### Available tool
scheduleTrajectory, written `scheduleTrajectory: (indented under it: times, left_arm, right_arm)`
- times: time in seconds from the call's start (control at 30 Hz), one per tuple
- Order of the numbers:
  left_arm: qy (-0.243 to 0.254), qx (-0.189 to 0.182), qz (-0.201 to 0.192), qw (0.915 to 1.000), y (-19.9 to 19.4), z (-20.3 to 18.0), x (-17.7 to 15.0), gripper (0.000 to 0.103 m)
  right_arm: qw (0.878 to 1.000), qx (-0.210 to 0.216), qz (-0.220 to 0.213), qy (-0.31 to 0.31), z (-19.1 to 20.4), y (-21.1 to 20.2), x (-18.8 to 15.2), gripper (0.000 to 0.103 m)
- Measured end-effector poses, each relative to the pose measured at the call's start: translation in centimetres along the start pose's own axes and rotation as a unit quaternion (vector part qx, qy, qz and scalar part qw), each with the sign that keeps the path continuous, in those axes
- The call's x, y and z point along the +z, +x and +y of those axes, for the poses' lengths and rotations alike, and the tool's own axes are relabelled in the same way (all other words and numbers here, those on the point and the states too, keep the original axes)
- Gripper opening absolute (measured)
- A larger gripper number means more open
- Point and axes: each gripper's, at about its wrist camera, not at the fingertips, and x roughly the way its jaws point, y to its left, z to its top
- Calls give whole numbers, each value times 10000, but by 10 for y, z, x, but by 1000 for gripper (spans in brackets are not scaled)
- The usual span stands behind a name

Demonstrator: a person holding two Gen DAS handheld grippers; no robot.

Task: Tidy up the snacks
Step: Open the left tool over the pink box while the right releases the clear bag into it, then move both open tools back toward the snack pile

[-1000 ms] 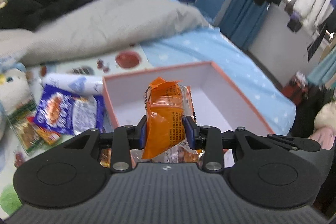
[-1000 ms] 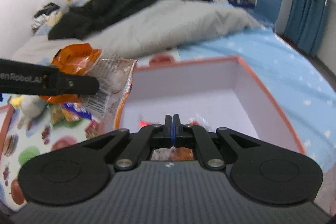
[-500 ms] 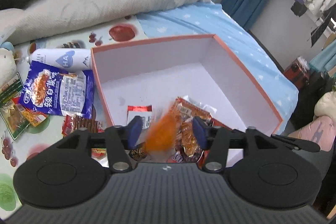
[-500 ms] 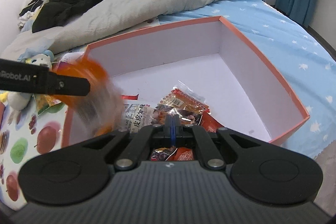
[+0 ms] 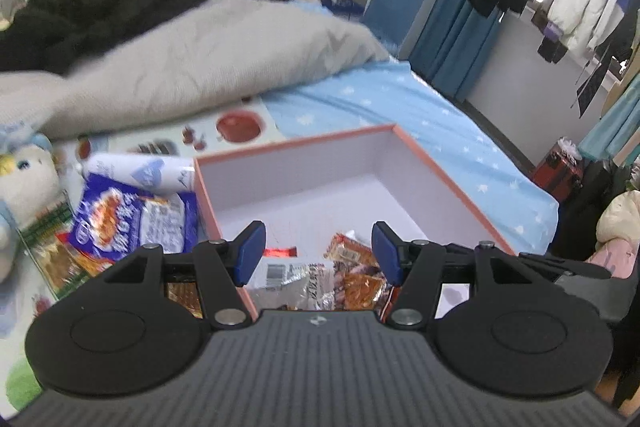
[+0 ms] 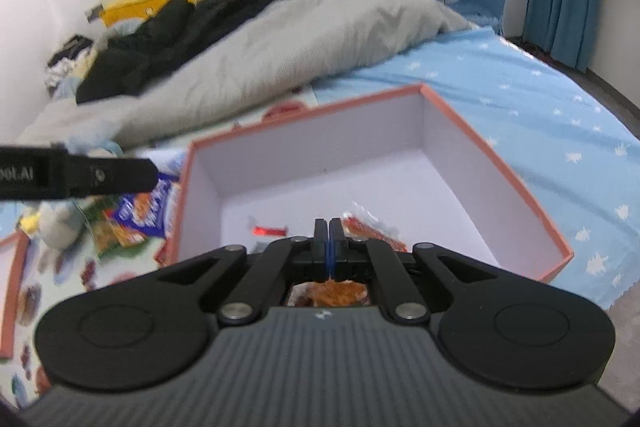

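My left gripper [image 5: 318, 250] hangs over the near left corner of the box [image 5: 452, 183], jaws spread wide, nothing between them. Through the gap I see snack packets [image 5: 320, 277] lying on the box floor at the near end: a silvery one with a barcode, orange ones beside it, and a small red wrapper [image 5: 280, 251] a little farther in. The rest of the floor is bare white.

My right gripper [image 6: 328, 247] sits over the near edge of the box [image 6: 500, 163], jaws pressed together with nothing pinched. Below its linkage an orange packet [image 6: 332, 293] shows, and another orange packet [image 6: 372, 231] lies just ahead on the floor. From this view the left gripper's finger [image 6: 100, 179] reaches in from the left, level with the box's left wall.

Outside the box, to its left on the fruit-print mat [image 5: 236, 131]: a blue noodle packet [image 5: 132, 223] against the wall, a white bottle [image 5: 136, 169] lying on its side behind it, a green packet [image 5: 52, 251] partly under the blue one, a plush toy [image 5: 24, 195] at the far left. Grey duvet [image 5: 192, 59] behind, blue starred sheet [image 5: 400, 107] to the right.
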Motion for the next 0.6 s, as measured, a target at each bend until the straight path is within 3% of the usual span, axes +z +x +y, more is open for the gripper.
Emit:
scheduleTrajectory:
  times: [0.27,0.3,0.37,0.4,0.6]
  left_arm:
    - [-75,33,-413,9991,-49,8,0,64]
    - [-87,74,-458,9989,-54,10,-1,64]
    - [-109,118,-531,9985,-62,14,-2,64]
    - [-116,144,-554,9983,-66,16,-3,64]
    - [-183,352,-718,9966,-88,31,-13,67]
  right_arm:
    - [9986,303,-416,-115,24,-27,9,9]
    - [9986,307,-398,-150,27,-27,9,15]
    - [9983,296,-441,-223,33,-27,8,75]
    - [9978,318,-529,-259,35,-28,7,83]
    - [9970,419,-531,-367,50,-30,3,83]
